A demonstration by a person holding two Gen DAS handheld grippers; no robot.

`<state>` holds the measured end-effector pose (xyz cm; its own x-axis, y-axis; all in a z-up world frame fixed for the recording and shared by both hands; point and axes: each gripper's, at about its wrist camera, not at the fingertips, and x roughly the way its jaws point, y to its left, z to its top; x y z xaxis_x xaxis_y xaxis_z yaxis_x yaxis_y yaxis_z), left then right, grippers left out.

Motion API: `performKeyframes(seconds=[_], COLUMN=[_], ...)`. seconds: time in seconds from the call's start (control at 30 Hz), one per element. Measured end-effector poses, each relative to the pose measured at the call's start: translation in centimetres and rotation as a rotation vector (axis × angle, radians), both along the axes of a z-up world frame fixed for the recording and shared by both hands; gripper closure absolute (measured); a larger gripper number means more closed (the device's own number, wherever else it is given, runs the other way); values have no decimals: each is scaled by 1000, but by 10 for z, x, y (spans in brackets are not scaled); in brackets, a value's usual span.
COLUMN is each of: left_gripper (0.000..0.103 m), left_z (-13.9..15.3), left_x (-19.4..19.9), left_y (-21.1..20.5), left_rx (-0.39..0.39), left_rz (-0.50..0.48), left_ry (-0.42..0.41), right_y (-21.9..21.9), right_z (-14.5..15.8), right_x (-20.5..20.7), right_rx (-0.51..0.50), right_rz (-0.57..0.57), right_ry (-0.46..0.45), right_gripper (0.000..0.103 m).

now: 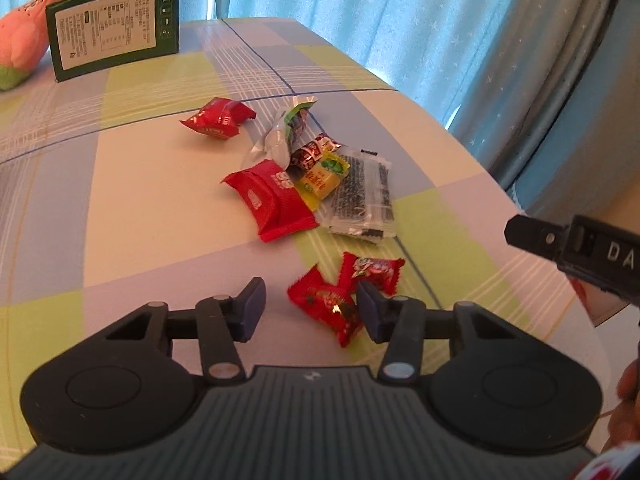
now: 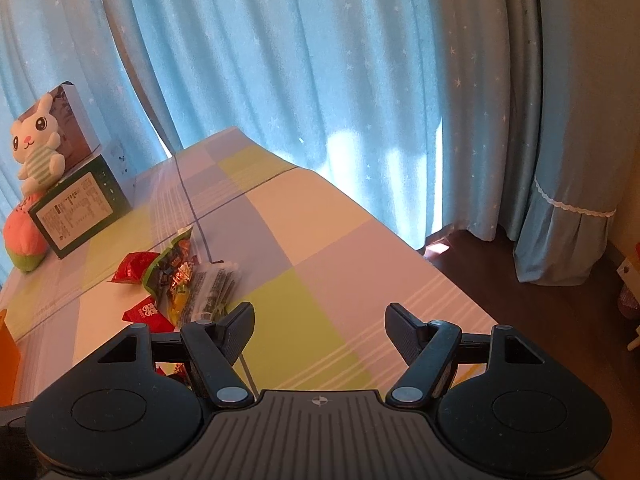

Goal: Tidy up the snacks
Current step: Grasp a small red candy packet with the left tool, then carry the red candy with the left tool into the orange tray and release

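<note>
Several snack packets lie on the checked tablecloth (image 1: pixel 160 208). Two small red packets (image 1: pixel 332 304) (image 1: pixel 374 270) lie just ahead of my left gripper (image 1: pixel 311 307), which is open and empty, its right finger beside them. Farther on is a pile: a big red packet (image 1: pixel 272 200), a yellow one (image 1: pixel 322 178), a clear packet with dark print (image 1: pixel 364 196), a silver-green one (image 1: pixel 286 130). A lone red packet (image 1: pixel 218 118) lies beyond. My right gripper (image 2: pixel 320 324) is open and empty above the table's right side, with the pile (image 2: pixel 192 284) to its left.
A green box (image 1: pixel 114 24) stands at the far left with a pink plush (image 1: pixel 22 38) beside it and a white bunny plush (image 2: pixel 36 144) on top. Blue curtains (image 2: pixel 300 60) hang behind. The table edge (image 2: pixel 420 260) drops to dark floor on the right. An orange object (image 2: pixel 8 344) shows at the left edge.
</note>
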<state>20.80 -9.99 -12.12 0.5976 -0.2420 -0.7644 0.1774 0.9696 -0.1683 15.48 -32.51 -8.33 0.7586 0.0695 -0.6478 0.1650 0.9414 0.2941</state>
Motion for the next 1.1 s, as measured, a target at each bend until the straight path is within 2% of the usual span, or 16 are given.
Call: performKeyframes(seconds=[0.13,0.23,0.37,0.53,0.67,0.73,0.87,1.1], left_gripper=[57,57,57,57,72,82,84,84], left_z=[-1,-2,-2,0,0,-2,-4,3], left_x=[-7,-8,-6,2,7,8,3,-14], left_y=[15,24,19,14,10,8,13,48], left_rx=[62,69,144,177,171,175,161,132], left_rz=[1,-28,-145,-282,-333,-357,-344,-207], left_ry=[-16,-41,-97,-138,-125,-111,-96,-84], right_y=[6,14,19,21,25,27,32,55], right_z=[-2,-4,-6,-9,-10,-11,-13,-18], right_x=[3,5,6,9,10,10,12,13], right_rx=[4,11,12,18,14,13,11,-40], right_rz=[39,75,103,113,131,144,177,325], right_ry=[4,9,17,30,35,38,42,44], right_gripper=[30,30,30,30,30,30,30,30])
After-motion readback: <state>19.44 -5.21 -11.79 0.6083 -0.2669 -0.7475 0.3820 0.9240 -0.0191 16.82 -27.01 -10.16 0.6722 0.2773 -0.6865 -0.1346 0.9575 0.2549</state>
